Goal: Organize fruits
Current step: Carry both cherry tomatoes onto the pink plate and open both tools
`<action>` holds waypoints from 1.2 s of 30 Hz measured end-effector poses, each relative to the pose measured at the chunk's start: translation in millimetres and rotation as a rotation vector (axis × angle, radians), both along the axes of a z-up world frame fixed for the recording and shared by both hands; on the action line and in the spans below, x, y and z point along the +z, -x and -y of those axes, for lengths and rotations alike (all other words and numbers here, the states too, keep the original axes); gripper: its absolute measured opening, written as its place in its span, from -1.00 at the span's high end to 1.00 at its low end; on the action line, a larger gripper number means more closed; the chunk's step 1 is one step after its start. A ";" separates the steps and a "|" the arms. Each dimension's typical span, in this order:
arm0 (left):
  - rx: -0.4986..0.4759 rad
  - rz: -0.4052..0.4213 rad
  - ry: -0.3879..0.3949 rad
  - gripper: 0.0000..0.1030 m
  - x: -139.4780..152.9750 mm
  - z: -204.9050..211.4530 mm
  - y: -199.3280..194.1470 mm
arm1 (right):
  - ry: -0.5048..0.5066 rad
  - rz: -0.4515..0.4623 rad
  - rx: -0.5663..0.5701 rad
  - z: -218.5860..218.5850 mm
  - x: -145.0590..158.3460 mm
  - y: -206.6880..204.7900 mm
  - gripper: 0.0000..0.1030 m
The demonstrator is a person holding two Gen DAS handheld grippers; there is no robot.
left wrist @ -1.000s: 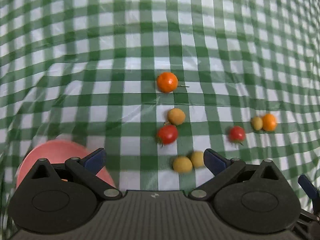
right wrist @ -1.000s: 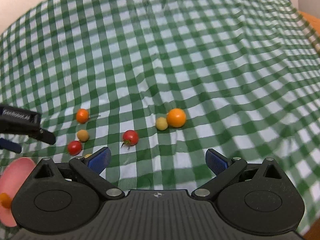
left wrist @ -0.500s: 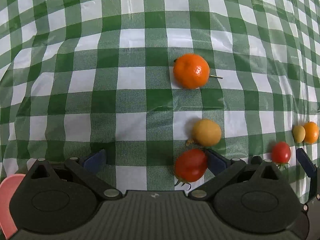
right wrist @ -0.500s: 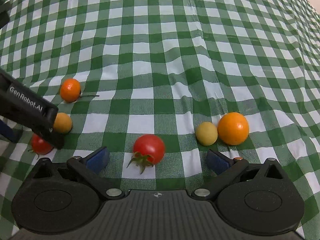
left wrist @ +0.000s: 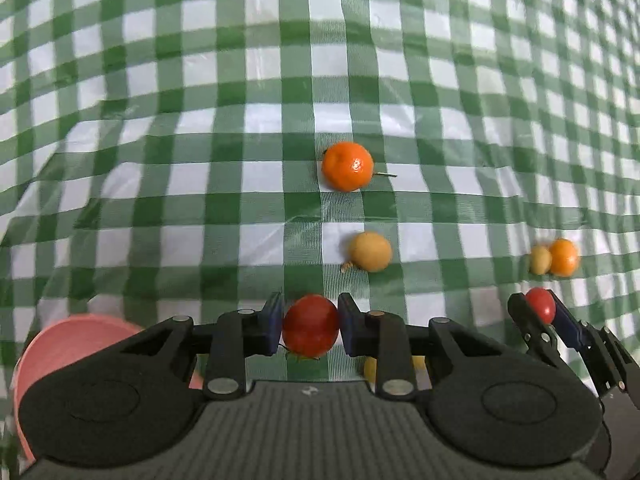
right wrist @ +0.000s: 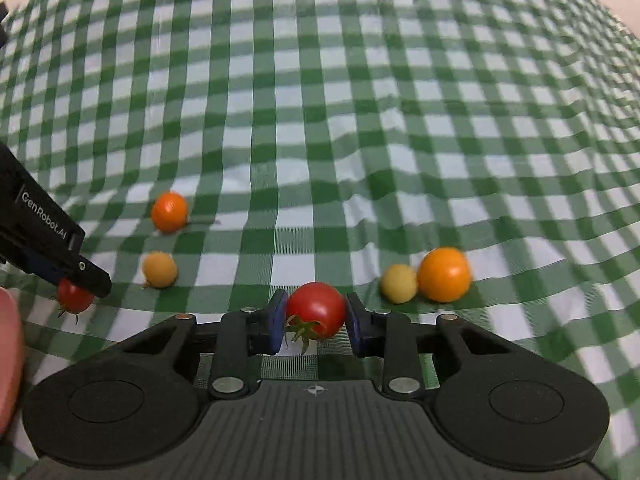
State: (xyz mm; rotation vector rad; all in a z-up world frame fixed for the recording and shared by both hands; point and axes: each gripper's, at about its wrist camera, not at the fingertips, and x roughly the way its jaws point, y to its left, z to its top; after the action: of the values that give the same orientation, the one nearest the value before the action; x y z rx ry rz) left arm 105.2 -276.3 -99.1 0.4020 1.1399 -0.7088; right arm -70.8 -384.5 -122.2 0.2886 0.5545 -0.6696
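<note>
My left gripper [left wrist: 311, 326] is shut on a red tomato [left wrist: 311, 331], held just above the green checked cloth. My right gripper [right wrist: 316, 316] is shut on a second red tomato [right wrist: 317, 310] with a green stem. From the left wrist view the right gripper [left wrist: 541, 307] shows at the right with its tomato [left wrist: 541, 303]. From the right wrist view the left gripper [right wrist: 78, 280] shows at the left with its tomato [right wrist: 73, 299]. On the cloth lie an orange [left wrist: 347, 166], a yellow fruit [left wrist: 370, 251], and a yellow fruit [right wrist: 398, 283] touching an orange [right wrist: 444, 274].
A pink bowl [left wrist: 76, 344] stands at the lower left of the left wrist view, its edge [right wrist: 9, 360] also at the far left of the right wrist view. Yellow fruit [left wrist: 371, 368] lies half hidden under the left gripper. The cloth [right wrist: 320, 120] is wrinkled.
Both grippers were open and have closed, each on a red tomato. Both have risen a little, so the fruits on the cloth look smaller.
</note>
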 end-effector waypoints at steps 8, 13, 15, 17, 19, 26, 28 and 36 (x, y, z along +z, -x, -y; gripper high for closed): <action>0.031 -0.011 0.004 0.37 51.6 -100.5 61.2 | -0.047 0.030 0.162 -78.2 49.9 41.8 0.38; 0.125 -0.045 -0.029 0.37 64.6 -185.1 91.8 | -0.152 0.041 0.312 -147.0 66.0 56.0 0.38; 0.165 -0.042 -0.029 0.37 70.0 -219.5 103.4 | -0.171 0.032 0.357 -176.3 72.6 60.8 0.38; 0.194 -0.028 -0.023 0.37 73.8 -244.3 109.8 | -0.171 0.020 0.399 -203.7 79.9 64.3 0.38; 0.221 -0.018 -0.009 0.37 79.2 -269.1 112.4 | -0.170 0.007 0.435 -227.2 86.7 66.0 0.38; 0.282 -0.019 0.061 0.37 86.9 -317.2 114.7 | -0.130 -0.025 0.504 -278.3 103.8 69.5 0.38; 0.282 -0.013 0.082 0.37 89.3 -320.1 115.9 | -0.116 -0.030 0.498 -284.9 108.7 70.7 0.38; 0.287 -0.002 0.141 0.37 98.1 -331.5 120.5 | -0.072 -0.041 0.500 -298.1 114.2 69.8 0.38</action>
State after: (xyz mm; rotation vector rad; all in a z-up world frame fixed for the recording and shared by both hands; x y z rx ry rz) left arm -15.2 55.2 -1.1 0.1145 1.1141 -0.5324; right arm -140.6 -86.5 -8.1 0.1919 0.6600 -0.1727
